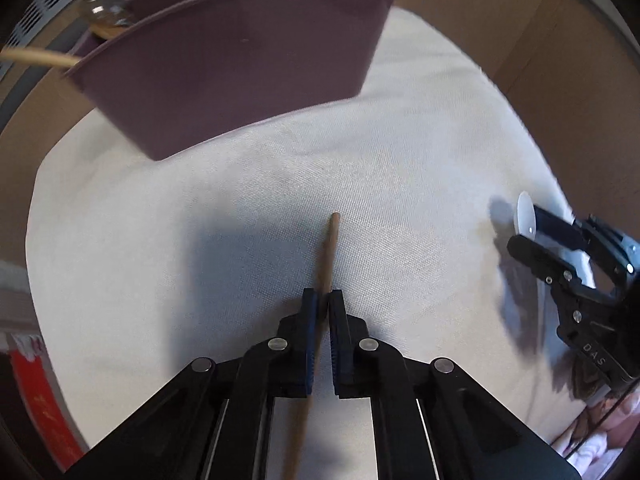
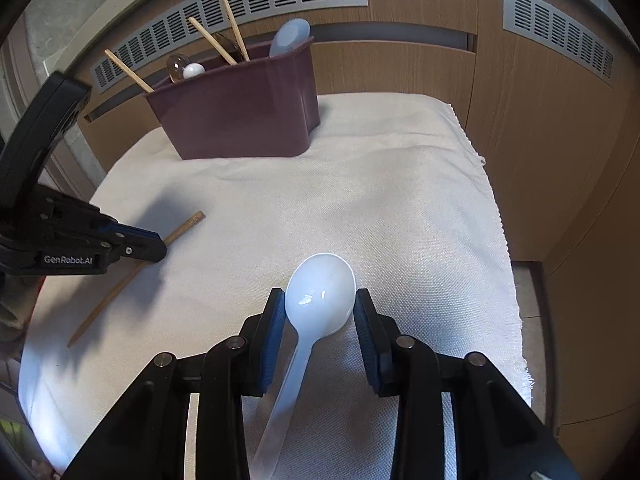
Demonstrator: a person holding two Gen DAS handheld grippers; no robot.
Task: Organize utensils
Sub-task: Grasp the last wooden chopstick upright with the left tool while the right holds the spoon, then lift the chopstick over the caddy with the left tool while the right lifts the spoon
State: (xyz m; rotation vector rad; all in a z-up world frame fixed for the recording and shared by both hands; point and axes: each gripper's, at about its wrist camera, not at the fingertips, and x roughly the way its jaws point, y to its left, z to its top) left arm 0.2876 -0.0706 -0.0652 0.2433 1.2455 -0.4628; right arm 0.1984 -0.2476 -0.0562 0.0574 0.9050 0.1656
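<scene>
A dark purple utensil holder stands at the back of the white cloth and also shows in the left wrist view. It holds chopsticks and spoons. My left gripper is shut on a brown chopstick, also seen in the right wrist view lying low over the cloth. My right gripper has its fingers against both sides of the bowl of a white plastic spoon, whose handle runs back between the fingers. The right gripper also shows in the left wrist view.
Wooden cabinet panels with grey vent grilles stand behind and right of the cloth. The cloth's frayed edge runs along the right. A red object lies at the far left below the cloth.
</scene>
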